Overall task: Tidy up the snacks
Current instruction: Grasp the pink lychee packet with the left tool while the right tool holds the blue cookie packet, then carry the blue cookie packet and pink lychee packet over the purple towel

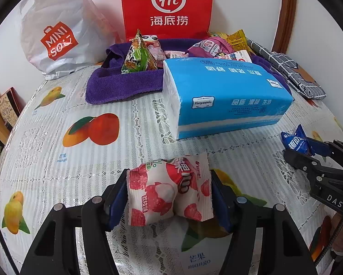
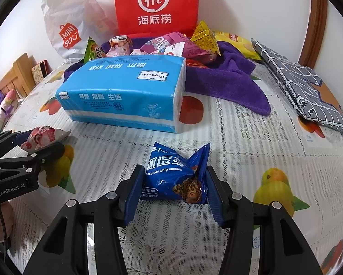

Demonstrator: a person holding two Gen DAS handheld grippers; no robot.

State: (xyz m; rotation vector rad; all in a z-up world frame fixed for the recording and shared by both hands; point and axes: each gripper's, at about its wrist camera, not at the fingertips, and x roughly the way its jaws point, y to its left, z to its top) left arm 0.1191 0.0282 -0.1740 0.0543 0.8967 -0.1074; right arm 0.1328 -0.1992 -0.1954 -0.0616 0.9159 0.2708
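the left claw (image 1: 169,197) grips a lychee pack (image 1: 169,190) by its side edges, both pads pressed against it, near the desk's (image 1: 56,178) front edge. behind it, mid-desk, lies a blue tissue pack (image 1: 224,96). at the back edge a purple towel (image 1: 123,84) carries a heap of snacks (image 1: 137,55), with a white bag (image 1: 56,34) at the back left corner and a red bag (image 1: 166,6) behind the towel. the right claw (image 2: 171,188) is closed on a blue cookie pack (image 2: 176,174), pads squeezing its sides, near the front edge and right of the lychee pack. a checked cloth (image 2: 304,87) lies at the right edge.
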